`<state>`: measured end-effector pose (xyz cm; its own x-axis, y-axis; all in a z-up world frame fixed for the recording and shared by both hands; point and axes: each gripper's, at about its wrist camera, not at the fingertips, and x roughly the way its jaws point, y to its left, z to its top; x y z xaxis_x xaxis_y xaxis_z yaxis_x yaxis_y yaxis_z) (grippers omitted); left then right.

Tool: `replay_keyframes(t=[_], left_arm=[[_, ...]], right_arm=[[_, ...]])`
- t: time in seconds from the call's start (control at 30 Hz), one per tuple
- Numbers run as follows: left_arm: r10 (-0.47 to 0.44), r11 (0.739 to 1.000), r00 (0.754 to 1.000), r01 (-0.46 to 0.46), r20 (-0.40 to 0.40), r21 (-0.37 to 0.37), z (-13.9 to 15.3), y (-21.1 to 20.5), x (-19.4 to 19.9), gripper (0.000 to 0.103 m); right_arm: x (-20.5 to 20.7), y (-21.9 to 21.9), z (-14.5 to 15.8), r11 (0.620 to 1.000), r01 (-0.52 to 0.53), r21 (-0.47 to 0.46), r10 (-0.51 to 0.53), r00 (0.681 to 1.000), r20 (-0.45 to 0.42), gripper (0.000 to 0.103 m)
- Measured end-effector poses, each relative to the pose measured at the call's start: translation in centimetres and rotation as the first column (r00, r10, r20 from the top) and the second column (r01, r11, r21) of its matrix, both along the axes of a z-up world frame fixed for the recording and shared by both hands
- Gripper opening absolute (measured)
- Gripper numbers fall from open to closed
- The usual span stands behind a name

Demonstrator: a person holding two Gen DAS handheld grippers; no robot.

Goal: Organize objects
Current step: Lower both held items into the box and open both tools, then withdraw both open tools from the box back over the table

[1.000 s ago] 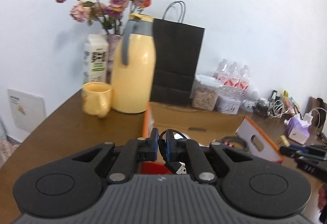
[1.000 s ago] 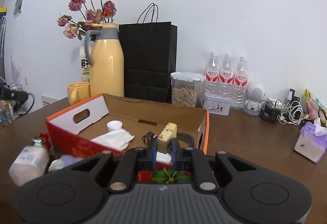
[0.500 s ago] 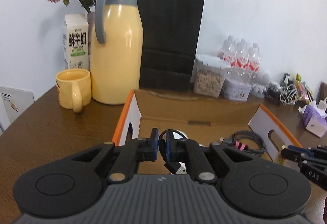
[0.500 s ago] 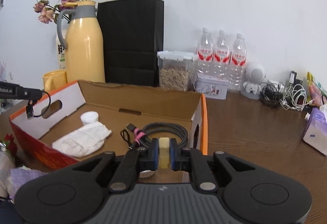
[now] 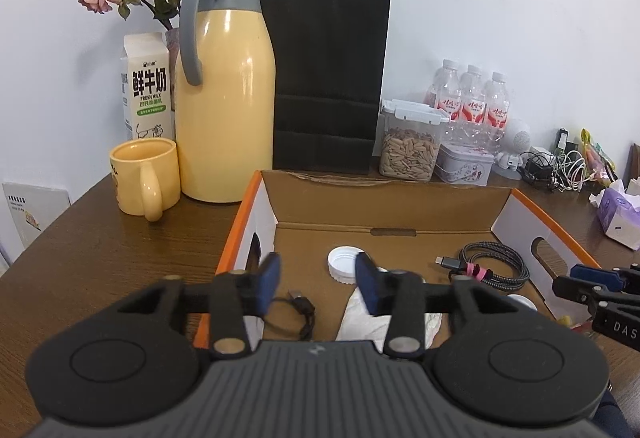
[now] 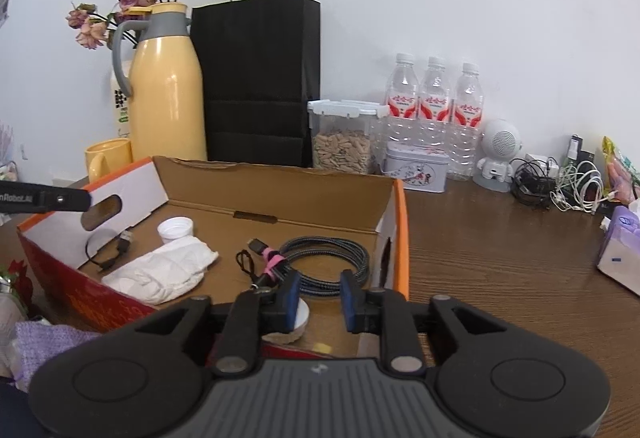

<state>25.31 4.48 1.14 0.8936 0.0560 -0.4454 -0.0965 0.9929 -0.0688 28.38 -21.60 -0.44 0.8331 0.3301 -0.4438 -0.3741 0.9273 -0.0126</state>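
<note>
While jaws of left gripper [image 5: 316, 280] and right gripper [image 6: 320, 300] were opening, gripping nothing: hovered lower centre over open orange-rimmed cardboard box [image 5: 394, 204].

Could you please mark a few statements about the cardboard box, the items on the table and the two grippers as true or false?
1. A coiled braided cable lies inside the cardboard box. True.
2. The yellow mug stands inside the box. False: it stands on the table, outside the box, beside the yellow thermos jug.
3. The left gripper has nothing between its fingers. True: its jaws are opening and the gap is empty.
4. The black paper bag lies flat on the table. False: it stands upright behind the box.
5. Three water bottles stand against the wall. True.
6. The right gripper clamps the white cloth. False: its opening jaws hold nothing.
</note>
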Motion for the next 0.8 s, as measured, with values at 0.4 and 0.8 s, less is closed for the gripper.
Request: replay_keyframes(t=[0.4, 0.8], left_arm=[[0.023, 0.998, 0.994, -0.029, 0.110, 0.055, 0.7, -1.0, -2.0, 0.103], [0.024, 0.998, 0.991, -0.032, 0.128, 0.063, 1.1, -1.3, -2.8, 0.103]], right_arm=[[-1.6, 0.0, 0.8, 1.000, 0.017, 0.016, -0.018, 0.996, 0.086, 0.103], [-2.5, -0.2, 1.4, 0.999, 0.017, 0.028, -0.021, 0.992, 0.123, 0.103]])
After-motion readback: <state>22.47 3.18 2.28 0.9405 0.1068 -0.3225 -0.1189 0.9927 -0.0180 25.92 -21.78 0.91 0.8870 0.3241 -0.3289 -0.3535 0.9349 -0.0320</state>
